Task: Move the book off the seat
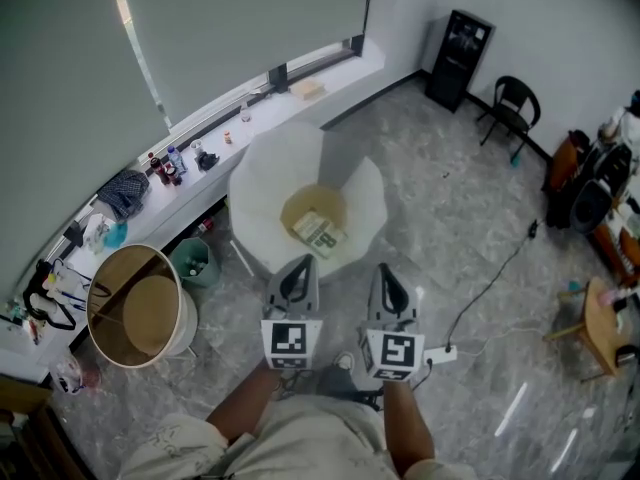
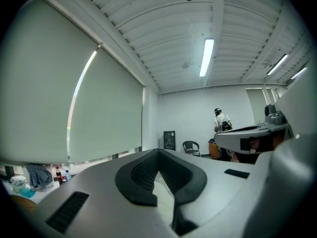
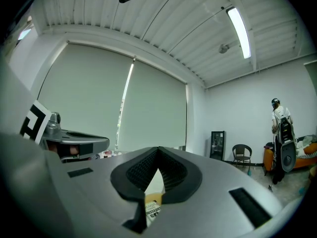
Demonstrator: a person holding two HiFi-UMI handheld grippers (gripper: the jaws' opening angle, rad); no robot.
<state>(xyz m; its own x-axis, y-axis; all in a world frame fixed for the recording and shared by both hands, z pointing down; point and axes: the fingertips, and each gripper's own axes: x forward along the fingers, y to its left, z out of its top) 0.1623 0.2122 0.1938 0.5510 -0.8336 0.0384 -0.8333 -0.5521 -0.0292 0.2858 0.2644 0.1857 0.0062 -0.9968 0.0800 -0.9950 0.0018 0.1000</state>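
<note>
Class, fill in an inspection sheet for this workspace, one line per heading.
Surface: tan seat of the white chair.
Job's things: book lies flat on the seat.
Clutter: bottles on the window ledge.
Grippers: left gripper and right gripper both shut, empty, not touching the book.
Cables: cable crosses the floor to a power strip.
Surroundings: round tub left, black chair far right.

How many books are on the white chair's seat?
1: the book lies on the tan cushion in the white chair. Another could be hidden beneath it.
</note>
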